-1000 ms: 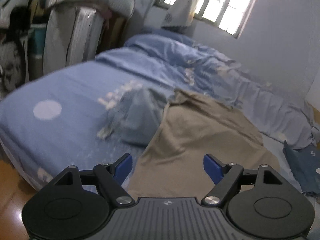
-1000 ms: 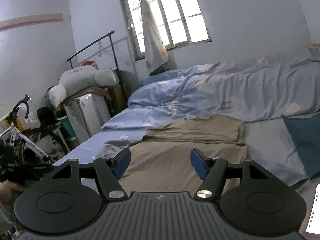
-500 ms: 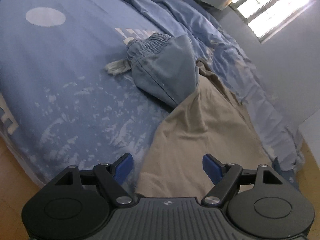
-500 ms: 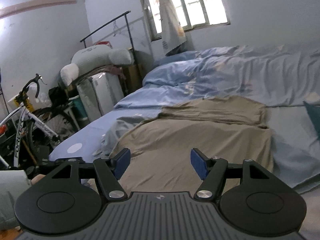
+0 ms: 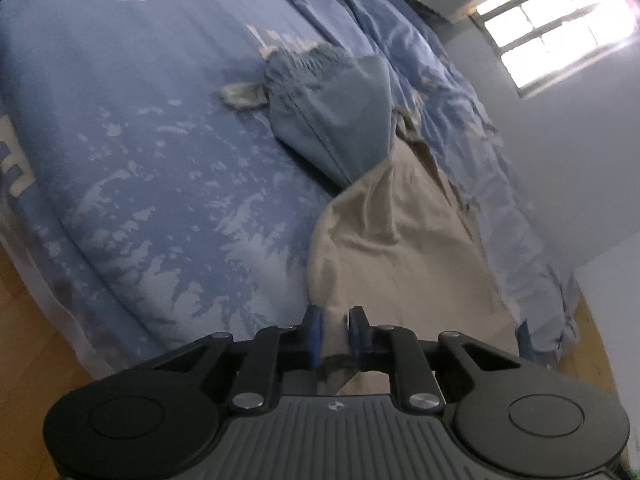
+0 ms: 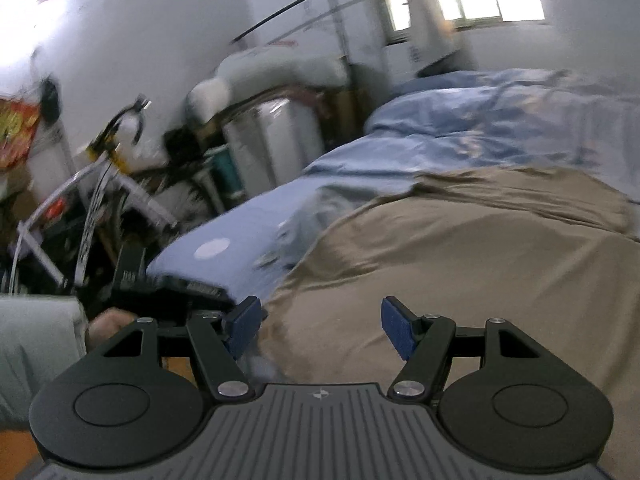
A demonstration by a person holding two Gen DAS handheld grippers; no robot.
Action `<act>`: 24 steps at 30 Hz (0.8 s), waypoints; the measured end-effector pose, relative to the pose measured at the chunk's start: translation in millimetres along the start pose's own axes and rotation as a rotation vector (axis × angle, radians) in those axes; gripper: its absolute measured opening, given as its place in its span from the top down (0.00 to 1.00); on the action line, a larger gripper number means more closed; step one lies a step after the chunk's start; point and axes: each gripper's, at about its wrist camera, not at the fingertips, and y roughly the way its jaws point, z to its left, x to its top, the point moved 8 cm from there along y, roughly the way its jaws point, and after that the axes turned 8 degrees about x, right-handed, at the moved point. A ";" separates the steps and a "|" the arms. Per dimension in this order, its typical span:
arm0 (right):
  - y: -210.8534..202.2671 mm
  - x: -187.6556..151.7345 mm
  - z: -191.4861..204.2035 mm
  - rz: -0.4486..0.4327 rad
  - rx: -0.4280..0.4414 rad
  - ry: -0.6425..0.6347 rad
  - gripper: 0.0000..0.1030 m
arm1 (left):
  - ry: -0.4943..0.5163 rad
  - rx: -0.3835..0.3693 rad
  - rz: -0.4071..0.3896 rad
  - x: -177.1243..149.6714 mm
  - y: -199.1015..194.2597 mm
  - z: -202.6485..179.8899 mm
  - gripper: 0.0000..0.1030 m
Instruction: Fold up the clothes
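Half a second back my left gripper [image 5: 335, 330] had its blue pads wide apart above the near edge of the bed; now they are pressed together on the near hem of the tan garment [image 5: 404, 240], a fold of the cloth pinched between them. My right gripper [image 6: 321, 328] has swung left and lower, so that the bicycle and the clutter by the wall fill more of its view, and its picture is smeared with motion.

From the left wrist I see the tan garment running away from the pinched hem across the blue bedsheet [image 5: 140, 152] toward the far side of the bed, its surface rumpled into a ridge just beyond the fingers. A grey-blue garment [image 5: 336, 108] with a gathered waistband lies bunched beside it, its lower corner touching the tan cloth's left edge. A rumpled blue duvet [image 5: 452, 92] lies along the far side under the window [image 5: 560, 36].

From the right wrist, the tan garment [image 6: 480, 264] spreads over the near right part of the bed, its far end folded into creases against the duvet [image 6: 500, 120]. My right gripper's fingers stand spread wide, holding nothing, over the garment's near left edge; whether they touch the cloth I cannot tell. At the left edge of this view a hand [image 6: 108, 326] grips the other tool's black body. A bicycle [image 6: 92, 200] stands beyond the bed's left edge.
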 end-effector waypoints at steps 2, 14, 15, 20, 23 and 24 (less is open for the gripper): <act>28.4 -8.9 15.6 0.036 0.032 -0.076 0.34 | -0.018 -0.004 -0.025 3.6 -6.2 -2.1 0.90; 171.5 -56.5 70.2 0.175 -0.021 -0.551 0.48 | -0.024 -0.037 -0.009 9.6 -19.0 -19.7 0.91; 177.3 -58.0 69.7 0.186 -0.036 -0.573 0.58 | -0.034 -0.036 -0.009 9.5 -18.9 -18.0 0.91; 197.5 -64.5 67.9 0.230 -0.032 -0.623 0.96 | -0.106 -0.051 -0.024 7.7 -16.7 -6.6 0.90; 198.4 -61.5 69.6 0.224 -0.003 -0.617 0.97 | -0.198 -0.072 -0.040 5.7 -14.9 0.6 0.67; 198.1 -60.3 70.2 0.221 0.002 -0.615 0.97 | -0.223 -0.079 -0.043 5.0 -13.8 1.8 0.57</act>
